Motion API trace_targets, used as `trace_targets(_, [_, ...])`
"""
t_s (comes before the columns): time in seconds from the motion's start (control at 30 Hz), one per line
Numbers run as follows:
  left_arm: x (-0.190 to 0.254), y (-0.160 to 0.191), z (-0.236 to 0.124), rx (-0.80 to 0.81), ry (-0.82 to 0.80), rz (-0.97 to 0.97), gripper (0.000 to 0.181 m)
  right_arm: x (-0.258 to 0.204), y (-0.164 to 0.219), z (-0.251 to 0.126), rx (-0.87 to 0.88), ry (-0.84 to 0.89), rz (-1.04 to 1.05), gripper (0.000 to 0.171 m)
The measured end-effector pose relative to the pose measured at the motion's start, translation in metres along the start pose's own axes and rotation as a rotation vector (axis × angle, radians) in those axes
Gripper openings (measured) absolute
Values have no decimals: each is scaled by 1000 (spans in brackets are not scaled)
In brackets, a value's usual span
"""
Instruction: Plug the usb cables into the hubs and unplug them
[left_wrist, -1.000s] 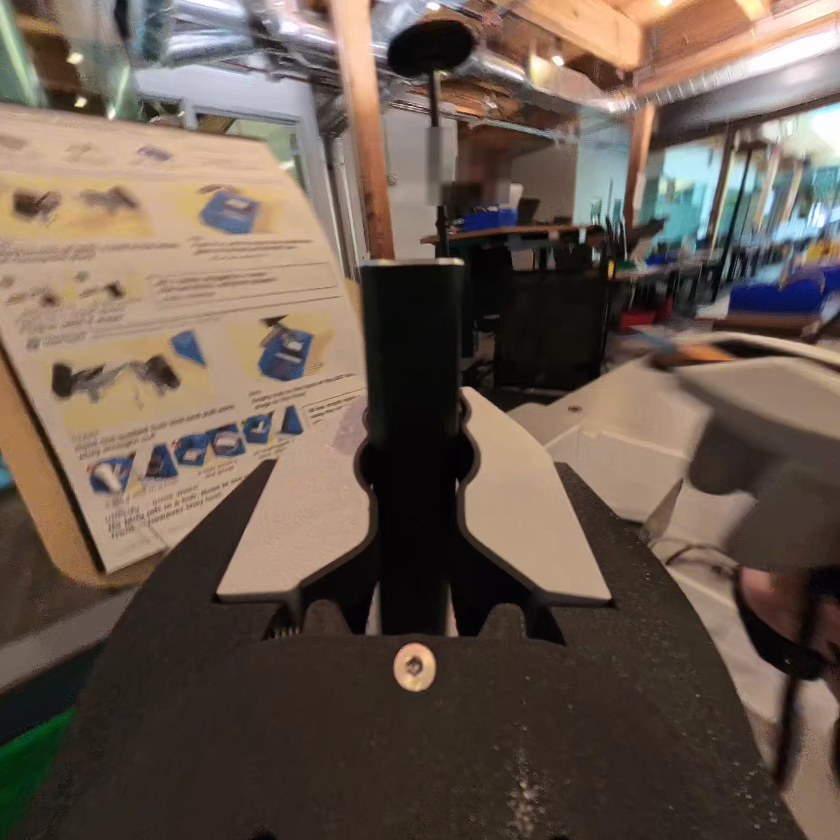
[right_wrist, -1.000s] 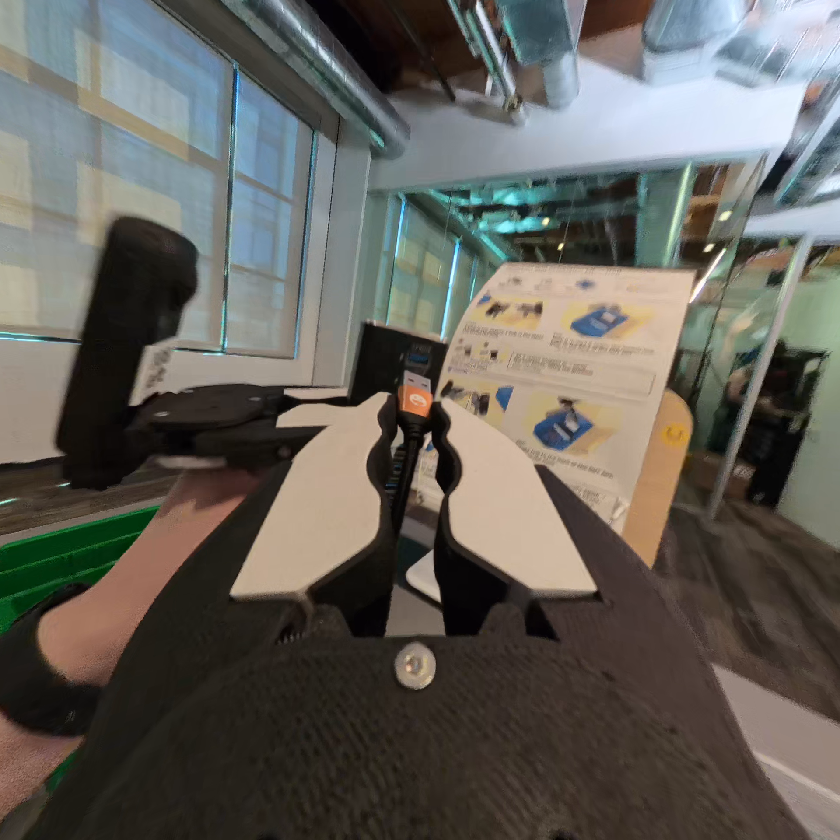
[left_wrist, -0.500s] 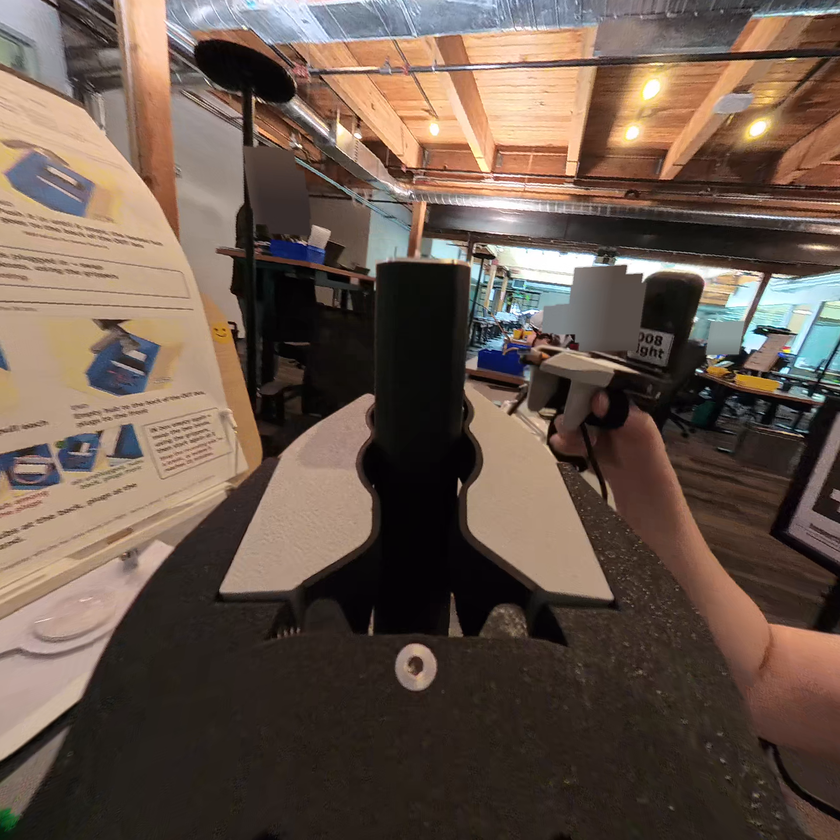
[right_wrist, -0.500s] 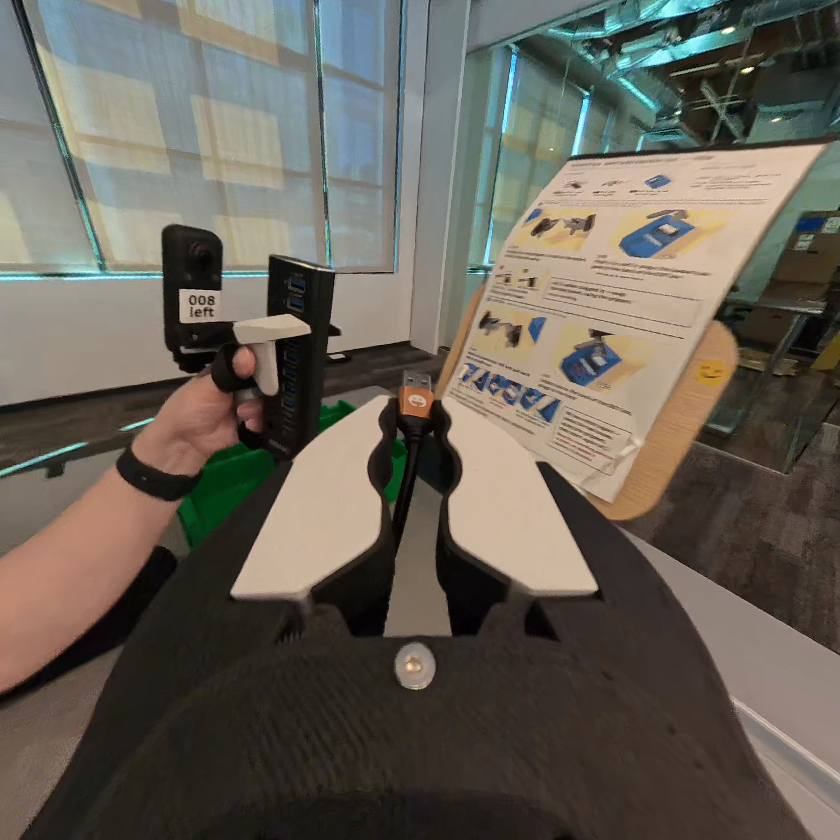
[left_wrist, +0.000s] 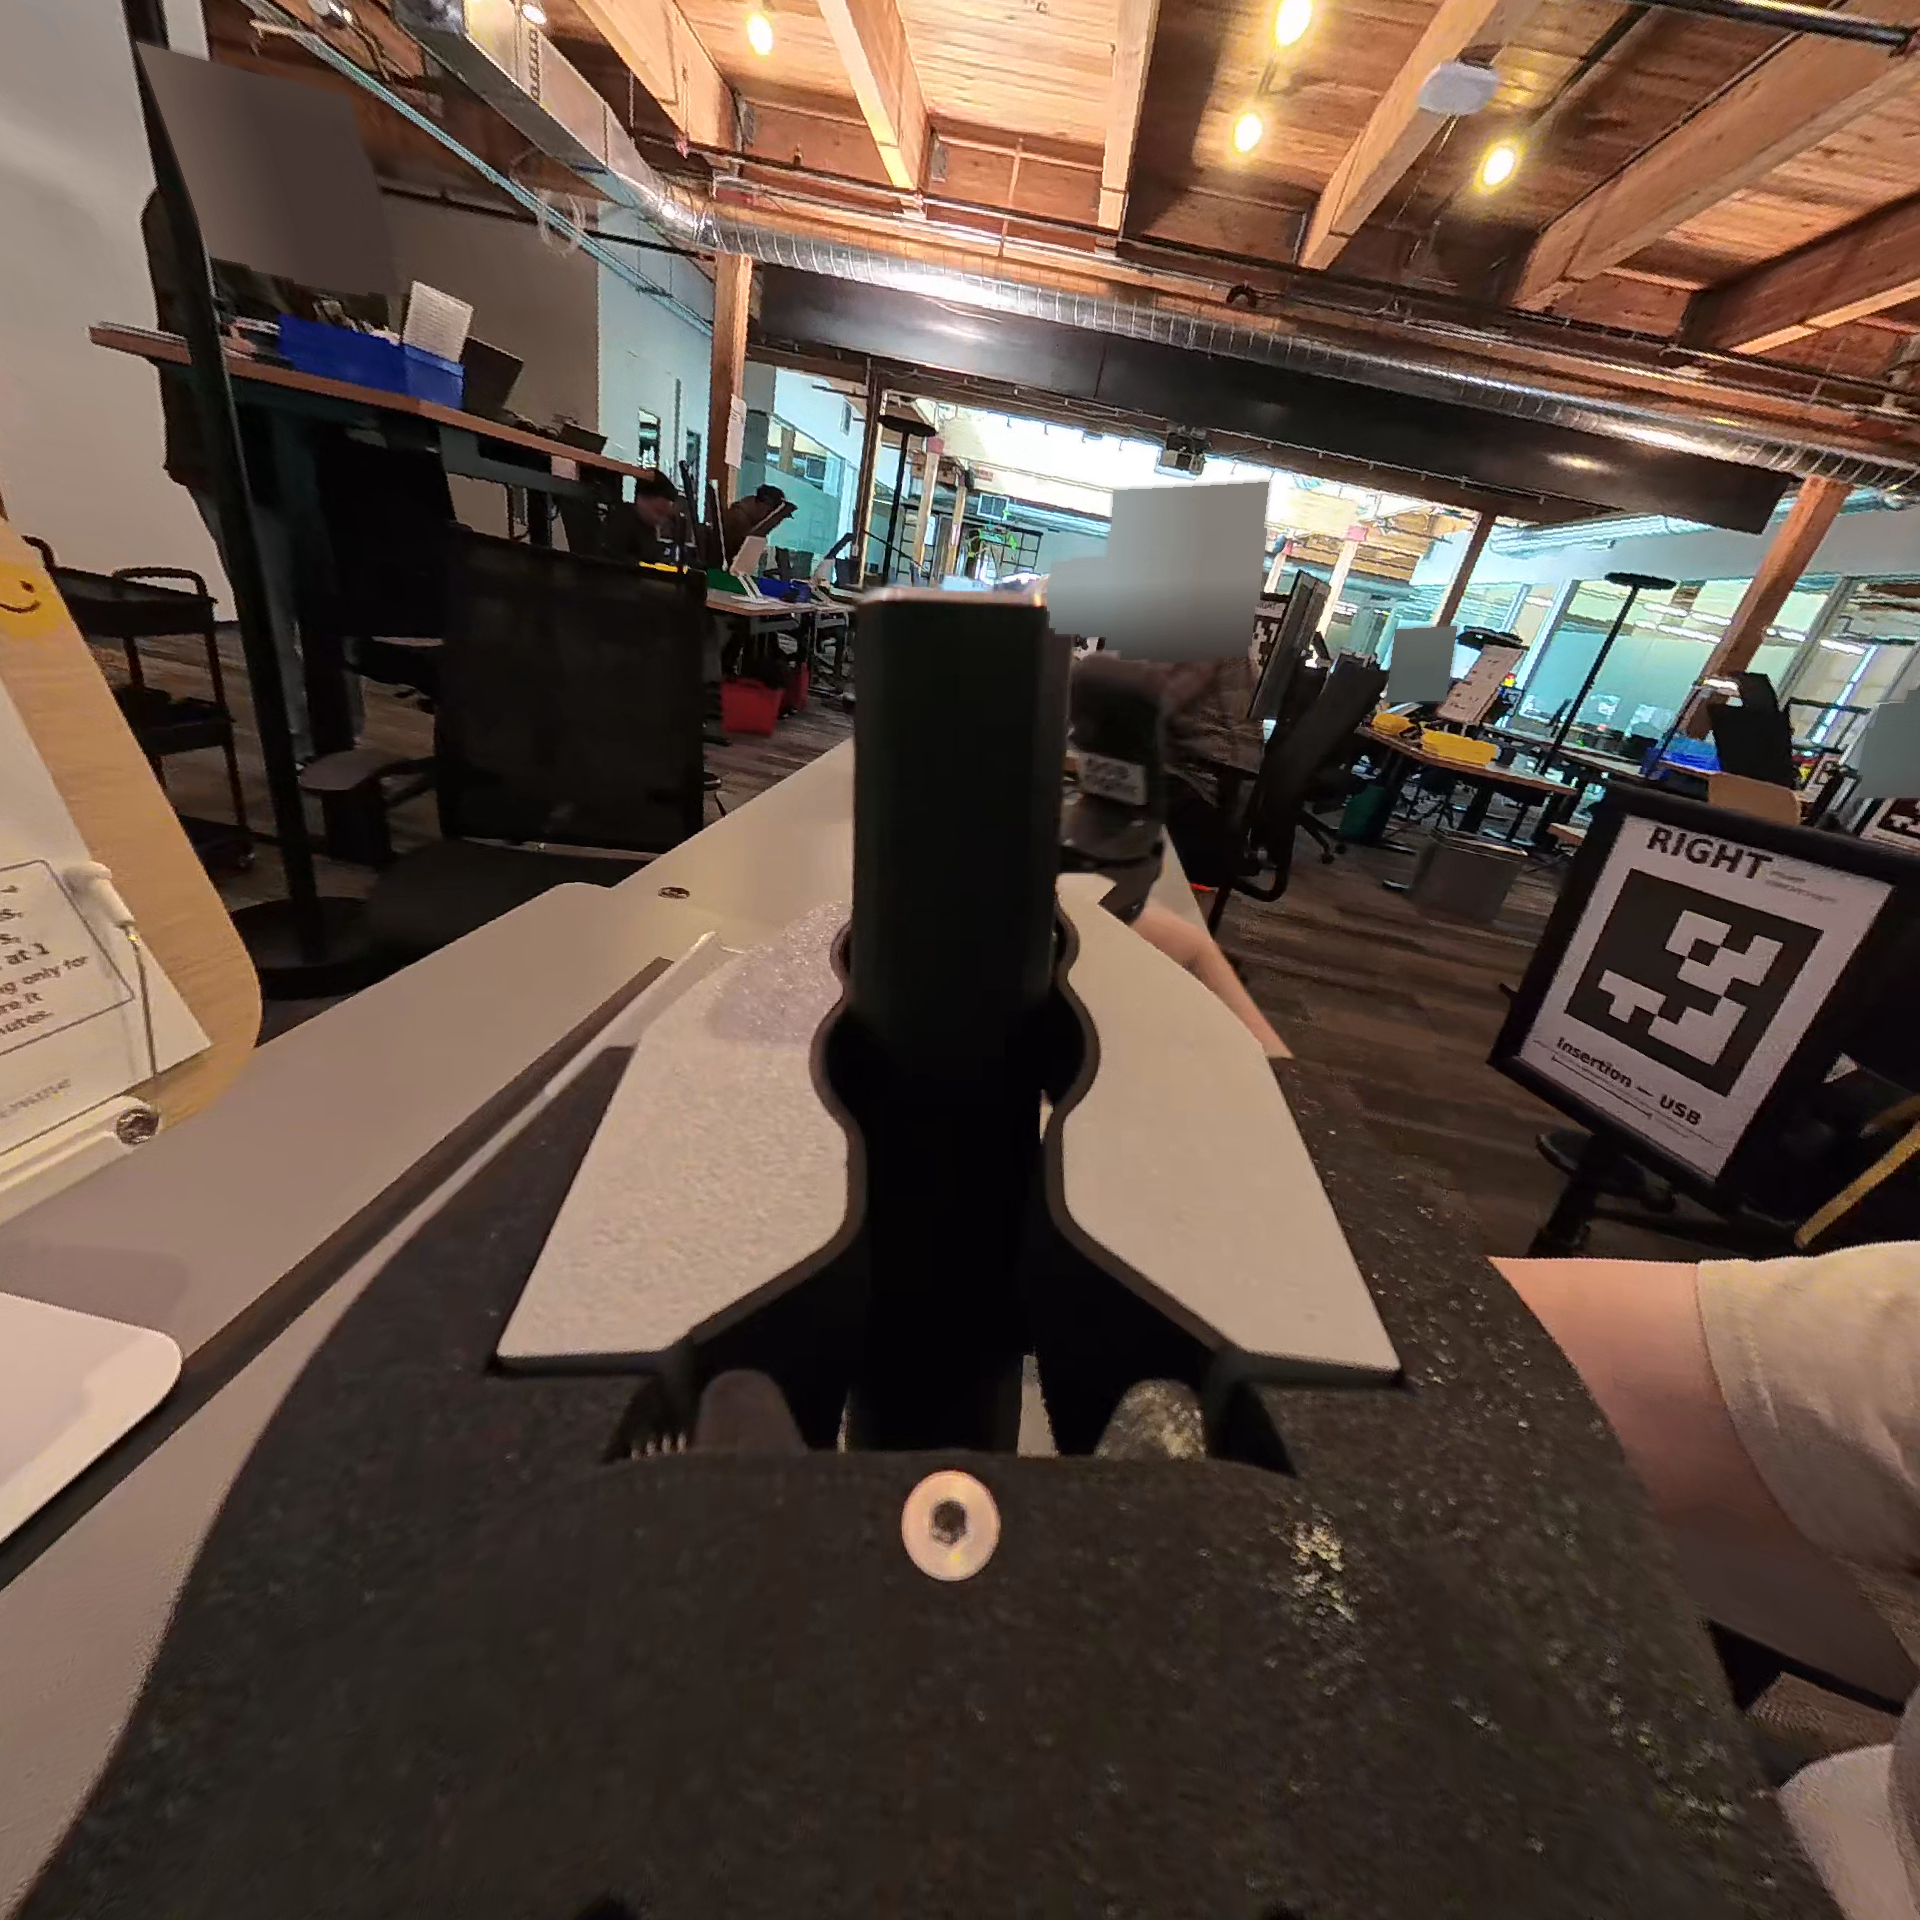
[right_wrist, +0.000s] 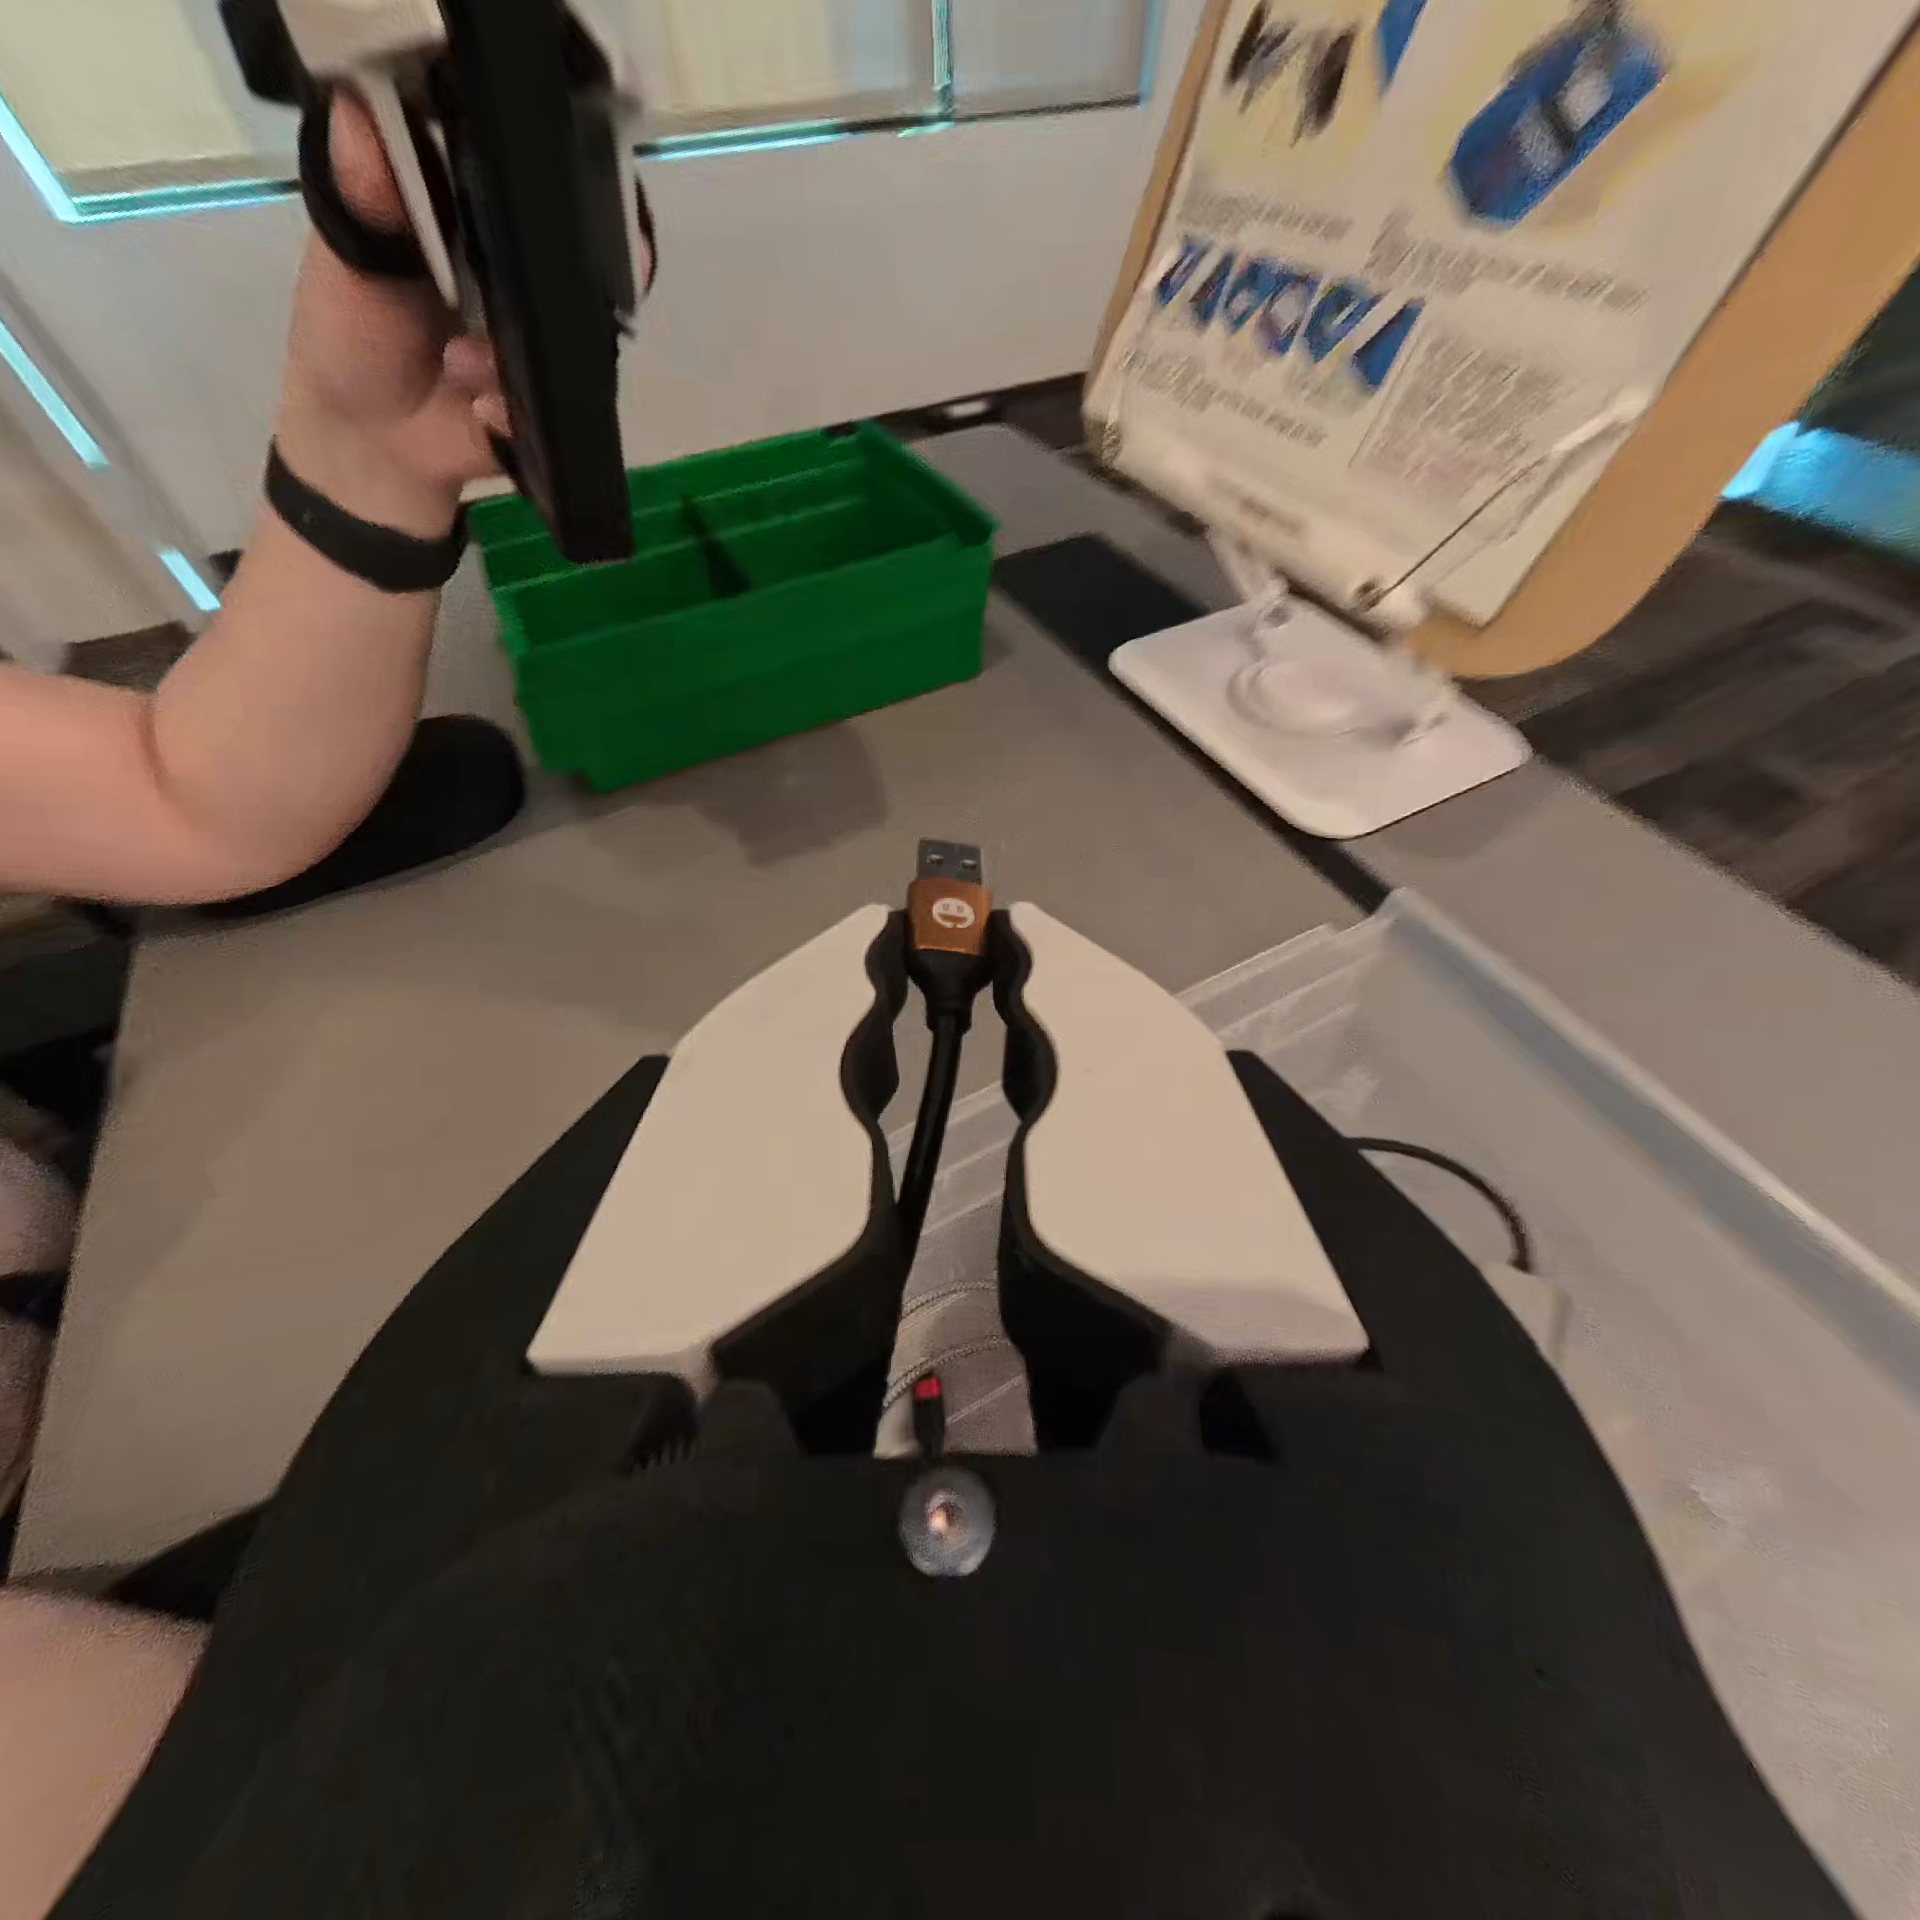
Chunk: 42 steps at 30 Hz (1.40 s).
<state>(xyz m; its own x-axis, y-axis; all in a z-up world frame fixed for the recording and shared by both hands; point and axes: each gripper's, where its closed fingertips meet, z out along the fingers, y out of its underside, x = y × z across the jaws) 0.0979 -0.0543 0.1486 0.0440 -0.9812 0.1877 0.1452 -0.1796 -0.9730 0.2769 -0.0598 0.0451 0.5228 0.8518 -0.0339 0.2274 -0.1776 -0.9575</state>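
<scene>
The left gripper (left_wrist: 951, 935) is closed tight on a tall black hub (left_wrist: 951, 790), held up in the air. Only the right view shows the green bin (right_wrist: 748, 634) on the desk (right_wrist: 499, 997), at 11 o'clock. The right gripper (right_wrist: 948, 920) pinches a usb cable (right_wrist: 945, 914), its plug pointing at 12 o'clock. The hub's ports are hidden. The picture board (right_wrist: 1455, 260) is blurry.

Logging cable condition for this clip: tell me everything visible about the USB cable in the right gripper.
The USB cable has a silver metal plug tip, an orange-copper connector shell bearing a small round logo, and a thin black cord. The right gripper is shut on the shell, with the tip poking forward past its fingers, plugged into nothing, above the grey table. The cord runs back between the fingers.
</scene>
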Motion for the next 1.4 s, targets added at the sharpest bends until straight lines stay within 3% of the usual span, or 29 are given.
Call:
trace_targets(0.07, [1,3,3,-12,6,-4,31,-2,24,14,-46,-112,51,16])
trace_targets(0.2, [1,5,5,-19,8,-1,31,15,75,30,-247,-80,64,17])
trace_targets(0.3, [3,5,7,-20,17,-9,30,6,111,27,-444,-127,205,17])
trace_targets(0.4, [4,7,8,-29,23,-13,30,16,134,21,-569,-48,287,36])
trace_targets(0.53, [9,8,11,-32,40,-10,30,40,92,18,-415,127,223,46])
trace_targets(0.63, [16,5,14,-13,71,-17,30,43,13,20,-163,279,-42,52])
trace_targets(0.73, [25,-1,15,35,121,-40,30,-25,-70,43,189,79,-218,65])
trace_targets(0.8, [31,-6,15,72,153,-59,31,-78,-100,61,344,-131,-266,64])
trace_targets(0.87, [33,-7,16,85,151,-52,31,-110,-107,86,360,-280,-236,65])
trace_targets(0.97, [31,-3,19,60,117,1,30,-120,-99,129,267,-301,-188,65])
trace_targets(1.03, [32,1,22,35,120,19,31,-122,-98,144,262,-289,-189,47])
trace_targets(1.13, [36,1,23,33,169,-12,41,-114,-96,148,262,-282,-153,32])
trace_targets(1.33, [35,-7,16,108,267,-104,36,-113,-97,145,264,-306,-144,30])
trace_targets(1.4, [32,-14,11,138,268,-144,52,-116,-93,138,222,-353,-144,29])
